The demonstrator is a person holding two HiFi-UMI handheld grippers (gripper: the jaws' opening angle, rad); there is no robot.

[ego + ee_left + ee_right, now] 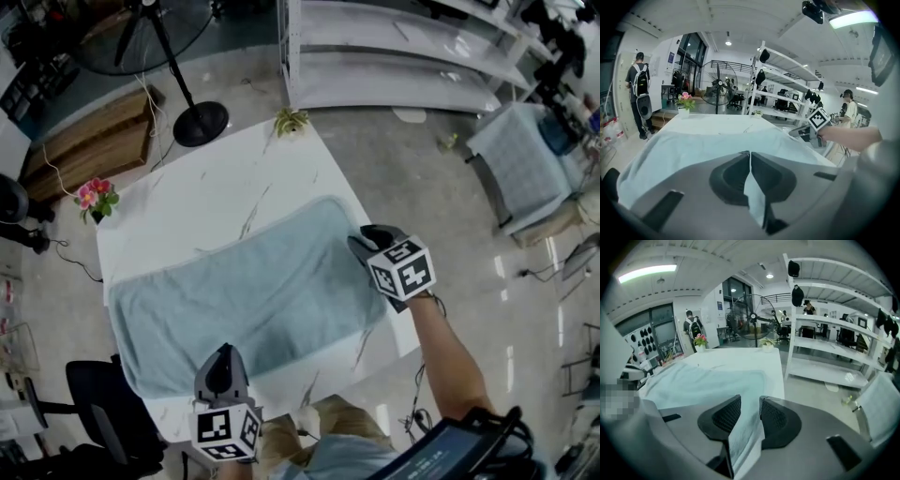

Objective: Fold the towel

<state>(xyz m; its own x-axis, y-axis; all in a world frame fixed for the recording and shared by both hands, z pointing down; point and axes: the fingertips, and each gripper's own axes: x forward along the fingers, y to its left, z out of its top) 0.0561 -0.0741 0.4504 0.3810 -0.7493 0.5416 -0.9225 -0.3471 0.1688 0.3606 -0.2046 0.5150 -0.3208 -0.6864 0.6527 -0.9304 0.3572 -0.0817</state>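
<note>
— Starting with the biggest thing: where does the towel sit?

— It lies on the white marbled counter (216, 178). The pale blue towel (253, 291) is spread flat in a single layer and covers most of the near half. Its long axis runs across the person, from the near left up to the far right in the head view.

— And the left hand-held gripper?

— The left hand-held gripper (225, 352) is on the near long edge, roughly midway along it. Its jaws are closed tight on a pinch of that edge, and the rest of the cloth stretches away in front of it.

— What about the right one?

— The right hand-held gripper (362, 242) is at the right short end, so the towel lies to its left along the long axis. Its jaws stand apart with a ridge of the hem upright between them. I judge the pads are not clamping it.

— Which hand does the fold depend on, then?

— Both reach the cloth, but only the left has a firm hold. The right probably needs to grip before either edge is carried over.

— Is there any writing?

— I can read no brand or label on the towel. Each marker cube (403, 269) shows only black-and-white square patterns.
</note>
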